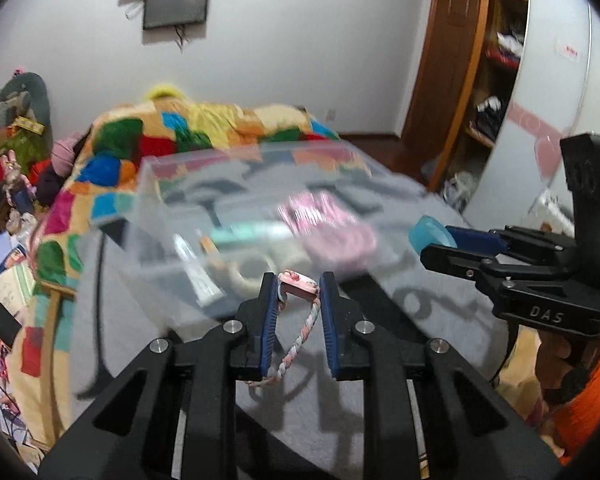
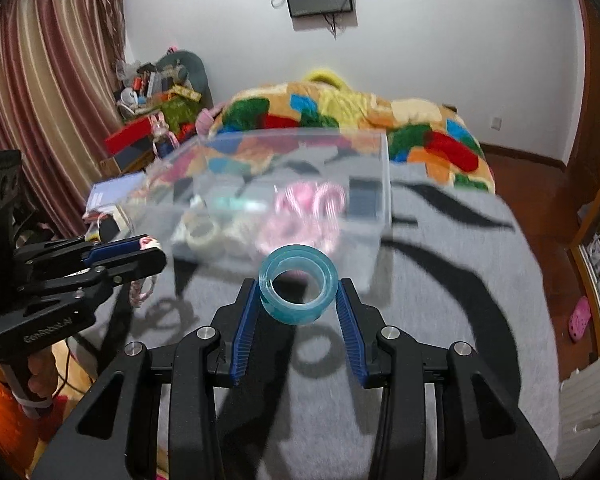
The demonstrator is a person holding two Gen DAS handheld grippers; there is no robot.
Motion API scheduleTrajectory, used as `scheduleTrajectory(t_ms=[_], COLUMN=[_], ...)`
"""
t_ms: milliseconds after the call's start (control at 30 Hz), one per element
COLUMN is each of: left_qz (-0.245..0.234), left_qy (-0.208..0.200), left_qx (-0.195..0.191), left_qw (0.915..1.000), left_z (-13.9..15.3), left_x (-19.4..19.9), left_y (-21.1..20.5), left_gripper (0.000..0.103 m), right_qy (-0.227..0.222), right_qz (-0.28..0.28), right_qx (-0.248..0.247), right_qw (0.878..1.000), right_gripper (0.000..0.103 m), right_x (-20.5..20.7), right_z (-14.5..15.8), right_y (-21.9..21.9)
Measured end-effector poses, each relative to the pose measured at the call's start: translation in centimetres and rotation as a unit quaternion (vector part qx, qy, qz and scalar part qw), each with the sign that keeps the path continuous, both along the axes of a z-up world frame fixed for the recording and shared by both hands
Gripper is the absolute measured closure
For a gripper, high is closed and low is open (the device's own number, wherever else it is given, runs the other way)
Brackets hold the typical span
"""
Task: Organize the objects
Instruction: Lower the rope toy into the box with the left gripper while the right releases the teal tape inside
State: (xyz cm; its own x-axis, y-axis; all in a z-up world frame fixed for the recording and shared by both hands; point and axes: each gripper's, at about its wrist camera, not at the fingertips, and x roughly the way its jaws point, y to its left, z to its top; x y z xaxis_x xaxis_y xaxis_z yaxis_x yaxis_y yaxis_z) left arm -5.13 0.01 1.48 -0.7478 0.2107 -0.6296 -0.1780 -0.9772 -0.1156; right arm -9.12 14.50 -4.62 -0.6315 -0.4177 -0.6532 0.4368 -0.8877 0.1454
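Several small items are already being kept in the clear rectangular plastic bin on the grey patterned blanket; a translucent blue tape roll is being gripped by the right gripper just before the bin; a pink braided charm bracelet is being pinched by the left gripper; both are judged undeposited.

Motion blur smears the clear plastic bin and its contents; the pink items inside stay unidentifiable.

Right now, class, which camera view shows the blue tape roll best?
The right wrist view: the tape roll sits centred and whole between the right gripper's jaws. The left wrist view shows only a blue edge of it, at the side.
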Motion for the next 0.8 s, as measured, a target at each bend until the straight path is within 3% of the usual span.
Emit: scheduleTrajectory(t_ms=[233,367,633,800], left_qz=[0.026,0.041,0.045,0.037], left_qy=[0.052,0.06,0.004,-0.014], left_qx=[0.004,-0.003,-0.005,-0.01], left_qw=[0.9983,0.9974,0.999,0.9992], left_z=[4.6,5.5,1.6,-0.5], left_x=[-0.8,-2.4,-7.2,-8.3], left_y=[-1.7,-2.3,-2.5,-1.9], left_gripper=[0.083,0.083,0.083,0.083], right_qy=[0.032,0.029,-0.026,-0.035], right_qz=[-0.001,-0.004,0.0,0.01], right_qx=[-0.019,-0.019,0.0,0.024], right_qw=[0.999,0.999,1.0,0.999], right_gripper=[0.067,0.067,0.067,0.066], right_x=[-2.5,-4.6,-8.1,-8.3], right_z=[3.2,3.6,0.4,-1.2], right_y=[-1.5,-2.8,-4.9,-5.6])
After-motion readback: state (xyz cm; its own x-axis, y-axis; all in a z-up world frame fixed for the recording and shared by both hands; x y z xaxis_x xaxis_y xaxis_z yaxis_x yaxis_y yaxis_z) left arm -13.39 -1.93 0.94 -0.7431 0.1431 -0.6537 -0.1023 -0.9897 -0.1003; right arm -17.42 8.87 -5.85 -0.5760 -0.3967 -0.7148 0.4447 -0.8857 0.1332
